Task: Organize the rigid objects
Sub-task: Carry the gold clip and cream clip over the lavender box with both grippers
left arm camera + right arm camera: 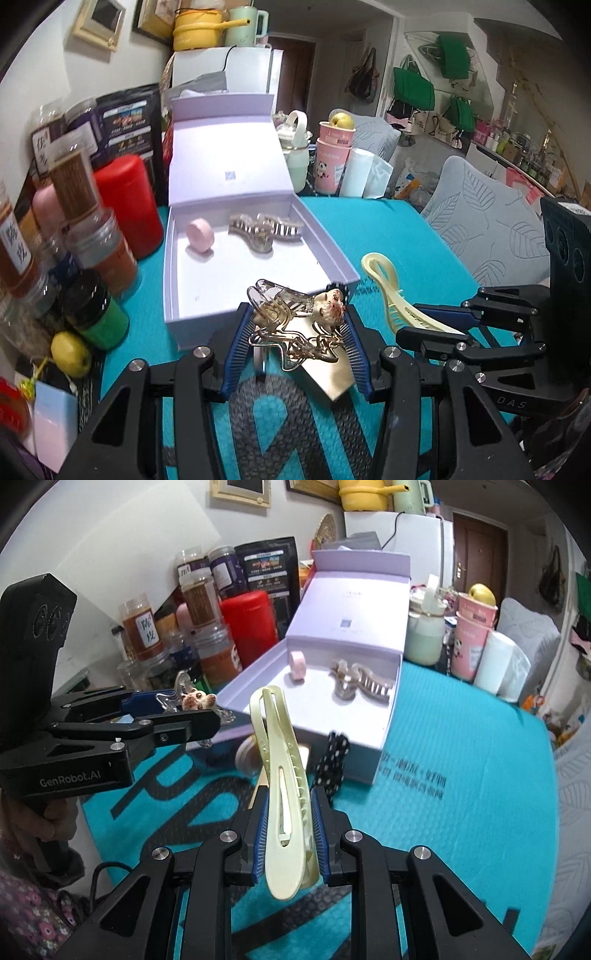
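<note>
Two grippers loaded | left gripper (297,328) clamps clear gold-wire bear hair claw (295,325) | right gripper (288,834) pinches long cream plastic hair clip (284,786) | both near open lilac cardboard box (332,258) | best lowered inside clear of beige claw clip (262,232), then released.

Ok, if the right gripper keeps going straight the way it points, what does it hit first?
Probably the black dotted item lying just before the lilac box; depth is unclear. The right gripper holds the cream hair clip.
</note>
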A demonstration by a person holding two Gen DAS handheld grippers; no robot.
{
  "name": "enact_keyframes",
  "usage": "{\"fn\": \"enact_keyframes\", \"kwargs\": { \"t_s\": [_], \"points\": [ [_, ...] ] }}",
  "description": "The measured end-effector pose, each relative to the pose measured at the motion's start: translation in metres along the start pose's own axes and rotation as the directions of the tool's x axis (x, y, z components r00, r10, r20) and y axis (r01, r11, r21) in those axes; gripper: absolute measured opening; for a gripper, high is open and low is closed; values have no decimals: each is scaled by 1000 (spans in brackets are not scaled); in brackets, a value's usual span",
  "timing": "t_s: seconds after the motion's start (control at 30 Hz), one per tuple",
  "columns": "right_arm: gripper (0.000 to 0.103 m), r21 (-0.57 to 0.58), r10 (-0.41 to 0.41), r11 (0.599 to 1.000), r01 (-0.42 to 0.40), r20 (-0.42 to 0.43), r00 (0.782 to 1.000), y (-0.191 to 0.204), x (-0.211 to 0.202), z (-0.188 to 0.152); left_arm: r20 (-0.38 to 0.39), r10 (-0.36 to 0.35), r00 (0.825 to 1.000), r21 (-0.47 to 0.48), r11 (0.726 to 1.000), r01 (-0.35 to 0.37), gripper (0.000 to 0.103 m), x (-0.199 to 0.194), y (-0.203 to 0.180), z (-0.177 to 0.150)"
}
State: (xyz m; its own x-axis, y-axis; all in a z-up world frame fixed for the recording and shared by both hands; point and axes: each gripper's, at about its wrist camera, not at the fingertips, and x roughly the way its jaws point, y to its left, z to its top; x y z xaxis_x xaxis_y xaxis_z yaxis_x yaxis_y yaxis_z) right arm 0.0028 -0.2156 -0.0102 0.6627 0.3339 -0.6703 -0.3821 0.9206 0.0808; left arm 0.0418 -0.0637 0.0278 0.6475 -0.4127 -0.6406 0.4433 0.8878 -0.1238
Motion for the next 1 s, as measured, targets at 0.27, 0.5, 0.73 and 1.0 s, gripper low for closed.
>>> {"fn": "enact_keyframes", "kwargs": {
  "t_s": [0.27, 0.5, 0.73, 1.0],
  "points": [
    [22, -29, 11, 1000, -10, 30, 999, -10, -2, 27, 28, 9, 1000, 29, 1000, -10, 48, 6, -2, 24],
    [22, -52, 22, 998, -20, 45, 999, -15, 3, 50, 41, 15, 999, 39, 999, -17, 48, 12, 4, 43],
    [22, -60, 26, 998, -22, 67, 997, -22, 12, 72, 51, 32, 998, 51, 998, -35, 48, 24, 16, 61],
    [22, -73, 29, 997, -23, 82, 996, -31, 24, 96, 57, 72, 996, 67, 995, -76, 48, 41, 34, 83]
  ]
}}
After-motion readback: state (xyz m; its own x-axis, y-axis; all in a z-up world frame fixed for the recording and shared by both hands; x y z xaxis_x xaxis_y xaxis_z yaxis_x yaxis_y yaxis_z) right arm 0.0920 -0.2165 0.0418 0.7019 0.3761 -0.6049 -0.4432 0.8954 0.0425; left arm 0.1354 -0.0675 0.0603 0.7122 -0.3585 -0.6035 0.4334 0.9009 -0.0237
